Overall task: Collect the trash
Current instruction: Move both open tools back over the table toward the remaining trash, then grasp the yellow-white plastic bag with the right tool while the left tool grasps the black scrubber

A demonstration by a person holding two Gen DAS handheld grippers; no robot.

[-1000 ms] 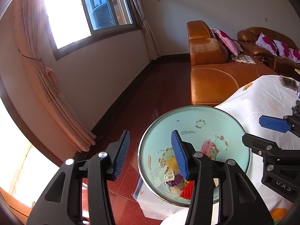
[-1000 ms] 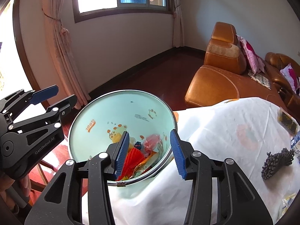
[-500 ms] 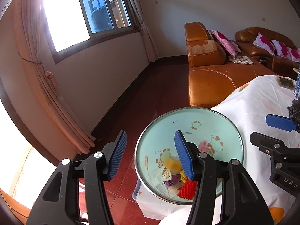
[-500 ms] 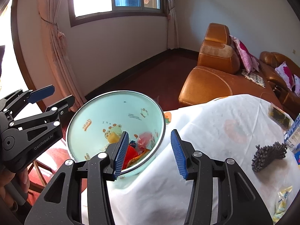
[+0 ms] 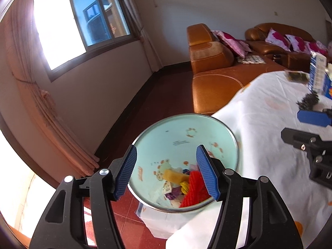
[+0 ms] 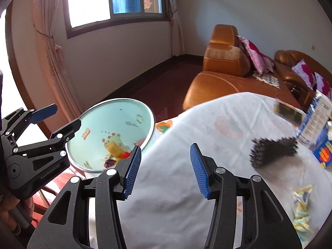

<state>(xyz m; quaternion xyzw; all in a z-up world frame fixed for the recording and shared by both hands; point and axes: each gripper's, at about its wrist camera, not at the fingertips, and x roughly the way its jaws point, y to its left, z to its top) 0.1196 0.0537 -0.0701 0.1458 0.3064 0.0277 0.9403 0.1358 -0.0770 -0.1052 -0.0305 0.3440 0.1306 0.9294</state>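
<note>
The left gripper (image 5: pixel 166 170) is hovering with jaws wide and empty over the bin (image 5: pixel 182 132) of wrappers standing just beside the table (image 6: pixel 186 128), while the right gripper (image 6: pixel 164 166), jaws likewise wide and empty, is hanging over the cloth near a pinecone (image 6: pixel 271 151) and a yellow wrapper (image 6: pixel 300 205).
</note>
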